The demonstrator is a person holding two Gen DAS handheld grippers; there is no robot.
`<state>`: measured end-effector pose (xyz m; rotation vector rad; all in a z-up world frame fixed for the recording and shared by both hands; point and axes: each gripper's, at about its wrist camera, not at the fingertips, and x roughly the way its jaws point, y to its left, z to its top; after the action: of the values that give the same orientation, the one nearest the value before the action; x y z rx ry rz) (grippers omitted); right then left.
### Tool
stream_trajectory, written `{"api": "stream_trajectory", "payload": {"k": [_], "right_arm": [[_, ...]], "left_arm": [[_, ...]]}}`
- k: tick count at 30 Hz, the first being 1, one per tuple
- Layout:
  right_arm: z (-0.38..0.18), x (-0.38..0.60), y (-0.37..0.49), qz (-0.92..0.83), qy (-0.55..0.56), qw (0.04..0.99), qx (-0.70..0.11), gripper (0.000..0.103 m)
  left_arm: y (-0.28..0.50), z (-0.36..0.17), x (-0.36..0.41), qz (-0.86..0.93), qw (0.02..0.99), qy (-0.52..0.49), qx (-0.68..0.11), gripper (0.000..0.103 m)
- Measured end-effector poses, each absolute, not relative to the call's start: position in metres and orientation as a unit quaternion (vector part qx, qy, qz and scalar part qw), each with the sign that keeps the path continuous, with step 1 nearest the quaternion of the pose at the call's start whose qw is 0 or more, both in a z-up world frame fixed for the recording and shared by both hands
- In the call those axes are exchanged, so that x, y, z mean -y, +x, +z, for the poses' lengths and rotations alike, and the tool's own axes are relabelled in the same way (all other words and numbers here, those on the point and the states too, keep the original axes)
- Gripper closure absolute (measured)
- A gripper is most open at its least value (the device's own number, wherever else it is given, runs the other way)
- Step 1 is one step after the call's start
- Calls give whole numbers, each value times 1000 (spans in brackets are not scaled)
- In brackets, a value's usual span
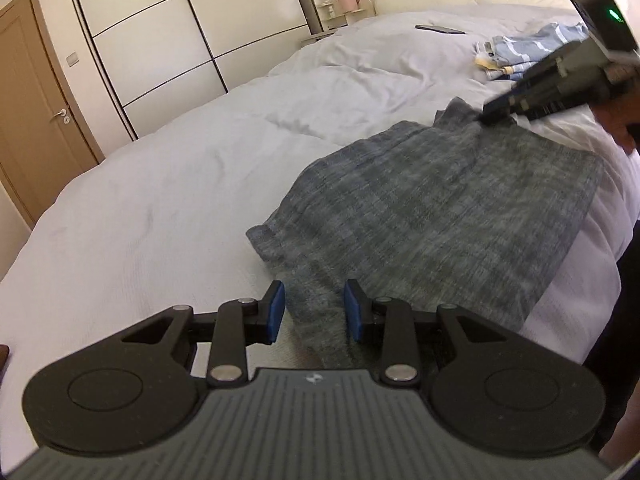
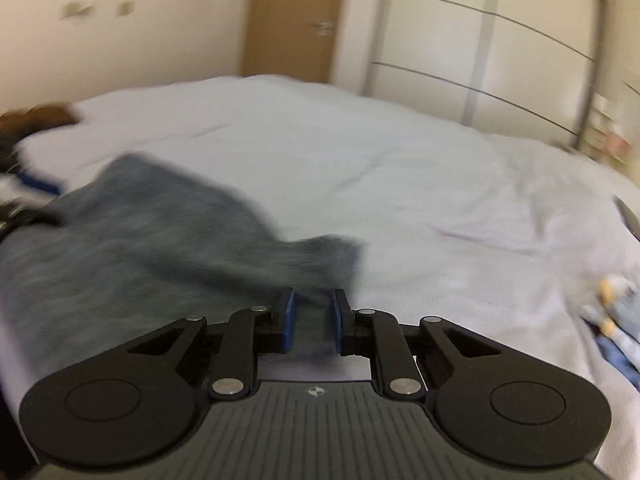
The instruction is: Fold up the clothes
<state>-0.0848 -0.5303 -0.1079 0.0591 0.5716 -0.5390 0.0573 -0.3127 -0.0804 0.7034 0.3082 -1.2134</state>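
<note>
Right now your mottled grey knit garment (image 1: 440,208) lies spread on the pale grey duvet of the bed (image 1: 168,200), near the edge closest to you, with one sleeve-like strip running down toward your left gripper (image 1: 314,310). Its jaws are spread, and that strip lies in the gap between the blue pads without being pinched. Your right gripper (image 2: 312,318) sits at the far corner of the same garment; its jaws stand a little apart with grey cloth between them, but that view is blurred, so you cannot tell from it whether the pads actually bite the fabric.

By my reading, you are at a grasping point of one fold, with each gripper set at an opposite end of the garment. Whether it already carries a fold I cannot say: it looks roughly flat, with a rumpled far corner.

To go on, both ends would need a firm pinch, taken low enough to catch cloth and not duvet. Soft knit will sag and stretch, so lift evenly.

A small heap of blue-and-white striped clothing (image 1: 520,50) and a dark flat phone (image 1: 440,30) rest farther up the bed, well apart from your work.
</note>
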Motion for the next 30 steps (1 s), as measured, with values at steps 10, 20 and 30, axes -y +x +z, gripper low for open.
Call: {"api": "stream_trajectory", "payload": {"k": [10,20,30], "right_arm": [[-97,520,-58,-174,5,943,-283,87],[-100,561,-72,-284,-5,919,-274,87],[-101,476,-78,-137,-88,937,-308,87]], "left_arm": [[58,-61,350,-571,754,298,-132,74],[90,-69,338,-509,795,290,-159,81],[57,-76,349,-562,753,304,-160,81]]}}
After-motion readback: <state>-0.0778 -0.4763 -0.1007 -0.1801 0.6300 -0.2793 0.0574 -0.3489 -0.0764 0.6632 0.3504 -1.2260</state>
